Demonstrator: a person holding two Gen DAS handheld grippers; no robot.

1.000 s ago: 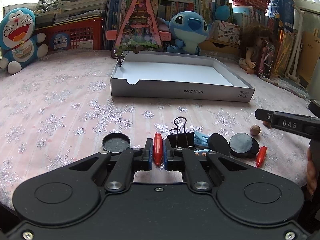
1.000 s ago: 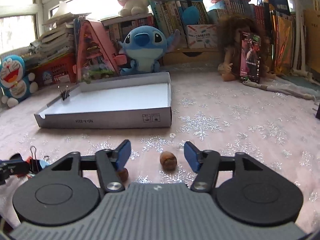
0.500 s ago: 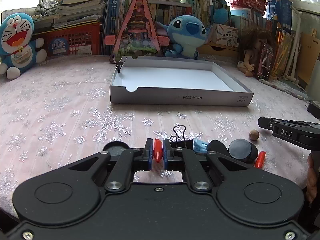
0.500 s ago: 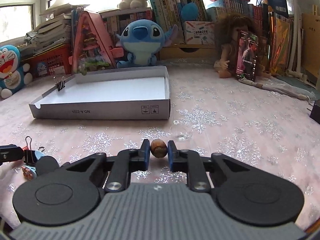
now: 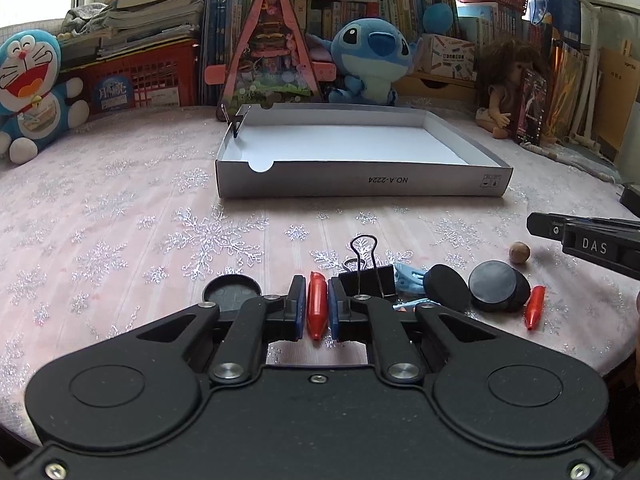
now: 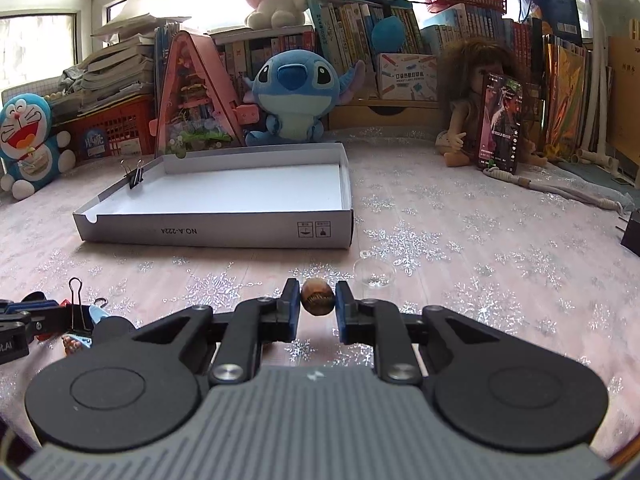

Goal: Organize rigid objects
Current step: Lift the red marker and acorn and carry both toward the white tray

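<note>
Right hand-held gripper (image 6: 318, 305) newly clamped on brown nut (image 6: 317, 298), jaws wide a second ago, nut low over near counter (image 6: 480, 240); left hand-held gripper (image 5: 318, 312) clamped on red cap-like piece (image 5: 317, 304); both ready for white box tray (image 6: 216, 236).

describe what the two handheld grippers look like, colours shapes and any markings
The left gripper has a matte black body with two round discs, silver pivot screws, black linkage arms and blue finger pads. The right gripper matches, but with a ribbed grey centre panel; white letters DAS show on its side in the left wrist view.
</note>
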